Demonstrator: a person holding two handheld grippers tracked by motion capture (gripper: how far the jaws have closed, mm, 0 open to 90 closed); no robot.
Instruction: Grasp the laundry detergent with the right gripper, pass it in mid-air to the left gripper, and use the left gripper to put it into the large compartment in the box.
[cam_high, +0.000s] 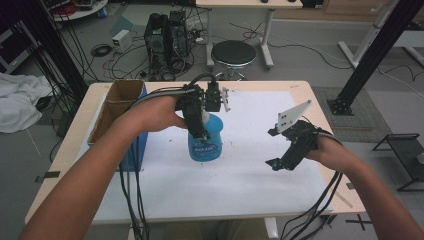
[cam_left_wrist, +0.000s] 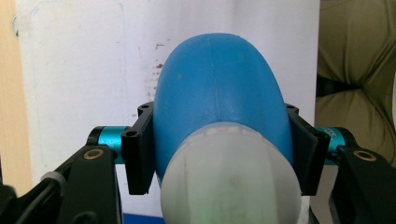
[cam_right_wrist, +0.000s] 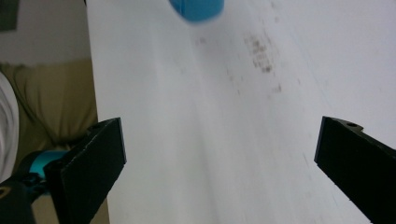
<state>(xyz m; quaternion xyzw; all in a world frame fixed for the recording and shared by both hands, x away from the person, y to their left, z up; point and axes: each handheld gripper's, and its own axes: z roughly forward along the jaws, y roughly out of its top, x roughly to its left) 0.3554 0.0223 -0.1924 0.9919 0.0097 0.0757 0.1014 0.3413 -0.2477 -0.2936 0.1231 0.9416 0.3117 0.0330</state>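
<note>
Two jaws of my left gripper (cam_left_wrist: 219, 161) squeeze the blue bottle (cam_left_wrist: 219, 107) between them (rounded, slick shoulders); I fear it squirting free. My right gripper (cam_right_wrist: 219, 163) gapes wide, holding nothing.

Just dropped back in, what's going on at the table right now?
The left claw is shut on the blue spray bottle, its jaws pressed against both sides of the bottle just below the white cap. The bottle stands about mid-table on the white sheet, beside an open cardboard box. The right claw hangs open over the sheet to the right, holding nothing.
</note>
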